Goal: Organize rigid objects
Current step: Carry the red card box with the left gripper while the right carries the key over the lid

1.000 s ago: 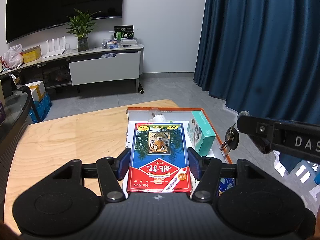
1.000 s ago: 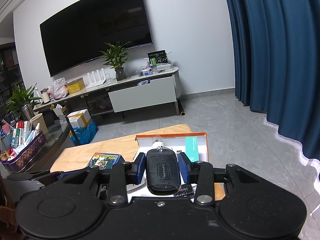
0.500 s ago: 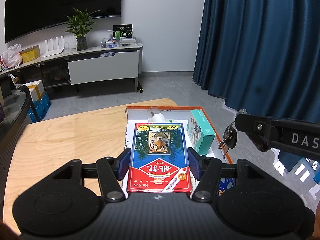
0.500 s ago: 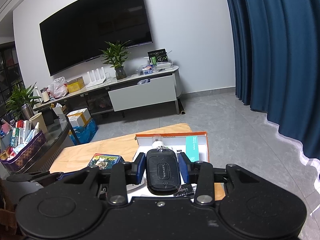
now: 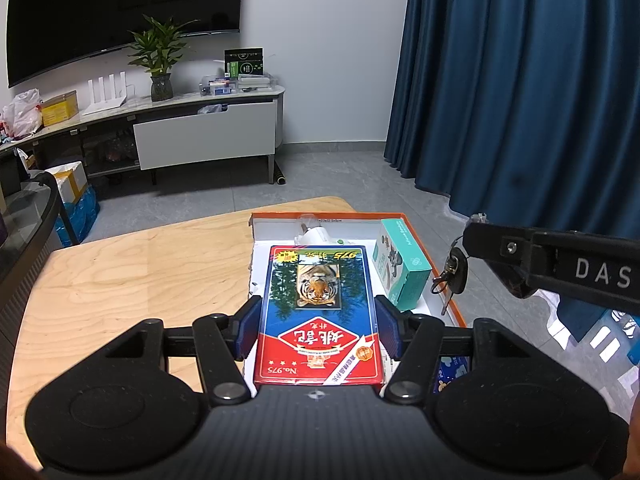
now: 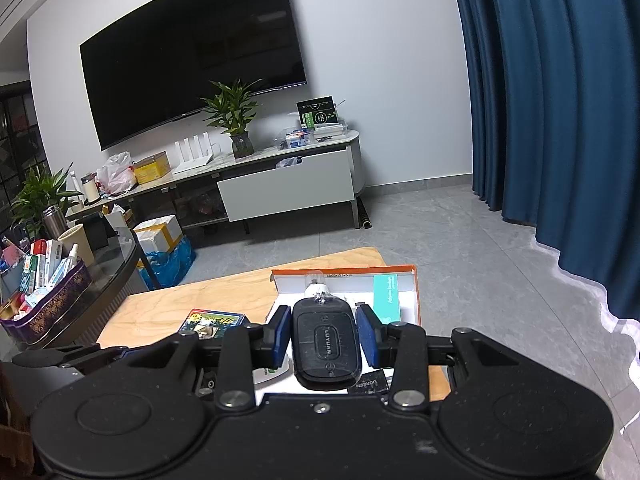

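Observation:
My left gripper (image 5: 318,312) is shut on a red and blue card box with a tiger picture (image 5: 318,312), held above an orange-edged white tray (image 5: 442,280) on the wooden table (image 5: 120,288). In the tray stand a teal box (image 5: 402,266) and a white plug-like item (image 5: 314,234). My right gripper (image 6: 325,332) is shut on a black key fob (image 6: 325,344); from the left wrist view its keys (image 5: 454,276) dangle beside the tray's right edge. The right wrist view shows the card box (image 6: 210,322) to the left and the tray (image 6: 416,292) ahead.
A small black box (image 6: 370,382) lies under the right gripper. A glass side table (image 6: 116,268) with a basket of items (image 6: 44,300) stands at left. Beyond are a TV cabinet (image 6: 288,188), a plant (image 6: 236,120) and blue curtains (image 6: 560,120) at right.

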`<state>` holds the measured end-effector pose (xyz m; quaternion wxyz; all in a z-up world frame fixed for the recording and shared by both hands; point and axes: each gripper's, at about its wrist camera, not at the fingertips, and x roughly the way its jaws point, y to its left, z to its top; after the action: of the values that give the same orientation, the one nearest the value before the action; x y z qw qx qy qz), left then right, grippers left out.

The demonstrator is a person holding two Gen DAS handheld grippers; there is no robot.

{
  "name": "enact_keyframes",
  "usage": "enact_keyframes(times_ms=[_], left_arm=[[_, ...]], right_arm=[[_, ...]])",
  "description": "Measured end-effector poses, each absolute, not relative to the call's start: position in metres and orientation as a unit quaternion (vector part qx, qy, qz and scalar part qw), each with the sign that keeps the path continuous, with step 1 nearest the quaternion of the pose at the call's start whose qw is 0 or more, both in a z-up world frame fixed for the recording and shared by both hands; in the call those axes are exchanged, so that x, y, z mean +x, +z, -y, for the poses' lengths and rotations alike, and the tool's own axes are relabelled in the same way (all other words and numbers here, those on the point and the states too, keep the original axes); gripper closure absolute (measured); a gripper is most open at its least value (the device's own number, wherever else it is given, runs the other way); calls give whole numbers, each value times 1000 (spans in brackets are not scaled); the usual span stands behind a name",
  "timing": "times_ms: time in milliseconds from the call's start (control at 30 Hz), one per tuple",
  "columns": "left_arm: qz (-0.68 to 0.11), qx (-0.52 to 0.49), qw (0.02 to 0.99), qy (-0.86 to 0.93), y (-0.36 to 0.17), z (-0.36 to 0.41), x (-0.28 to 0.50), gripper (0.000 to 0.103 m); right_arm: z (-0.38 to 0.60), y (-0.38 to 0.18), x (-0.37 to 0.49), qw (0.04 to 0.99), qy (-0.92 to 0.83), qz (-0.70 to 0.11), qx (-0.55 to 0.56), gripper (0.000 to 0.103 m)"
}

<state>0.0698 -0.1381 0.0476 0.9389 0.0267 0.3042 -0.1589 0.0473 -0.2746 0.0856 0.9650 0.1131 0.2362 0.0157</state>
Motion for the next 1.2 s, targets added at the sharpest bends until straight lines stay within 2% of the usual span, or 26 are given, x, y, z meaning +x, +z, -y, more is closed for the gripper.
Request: enact_keyframes(times_ms=[1200], left_arm=[[-317, 26, 934, -163, 43, 136, 76, 43]], right_arm=[[272, 76, 63, 960, 17, -257, 108, 58]])
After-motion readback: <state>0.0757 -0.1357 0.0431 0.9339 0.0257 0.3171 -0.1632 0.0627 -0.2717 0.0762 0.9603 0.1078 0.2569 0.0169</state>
